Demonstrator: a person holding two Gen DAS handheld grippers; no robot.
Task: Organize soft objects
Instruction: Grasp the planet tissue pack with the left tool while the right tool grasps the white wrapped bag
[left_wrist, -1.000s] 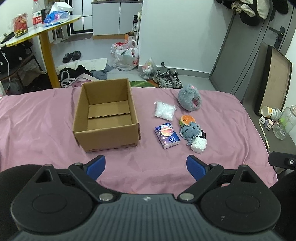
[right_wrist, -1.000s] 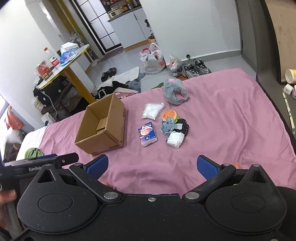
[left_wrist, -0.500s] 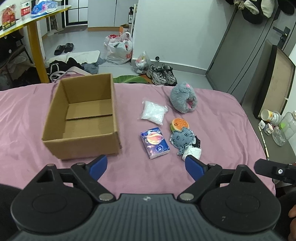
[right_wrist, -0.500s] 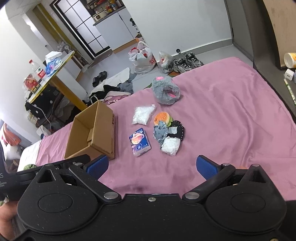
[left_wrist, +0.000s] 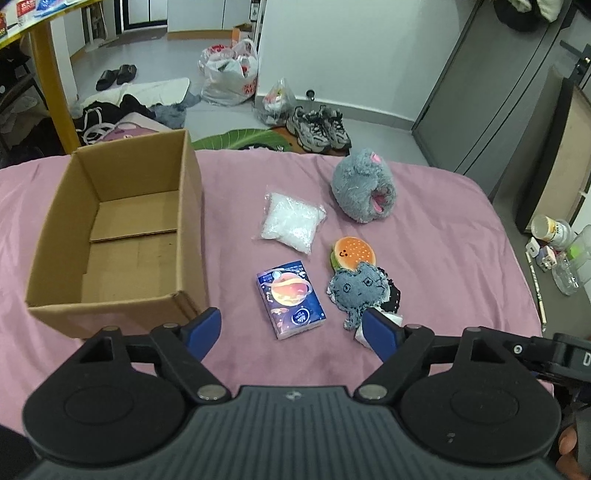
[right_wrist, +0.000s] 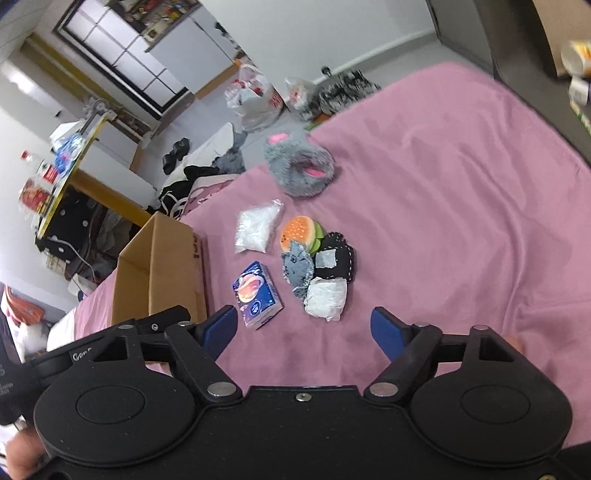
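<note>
Left gripper (left_wrist: 291, 332): jaws spread wide, nothing held, poised above the pink sheet (left_wrist: 443, 229). Tissue pack (left_wrist: 291, 299) flat just ahead of the gap, nearer the right jaw's side; long axis running away from the jaws, slanted slightly leftward. Cardboard box (left_wrist: 114, 240) ahead of the left jaw, open side up, long axis running away. Denim plush (left_wrist: 356, 290) at the right fingertip, touching the burger plush (left_wrist: 354, 253) beyond it. Clear bag of white filling (left_wrist: 291, 221) and grey furry slipper (left_wrist: 362, 190) farther ahead.

Right gripper (right_wrist: 304, 332): jaws released, empty. White pouch (right_wrist: 327, 299) just ahead of the gap.
</note>
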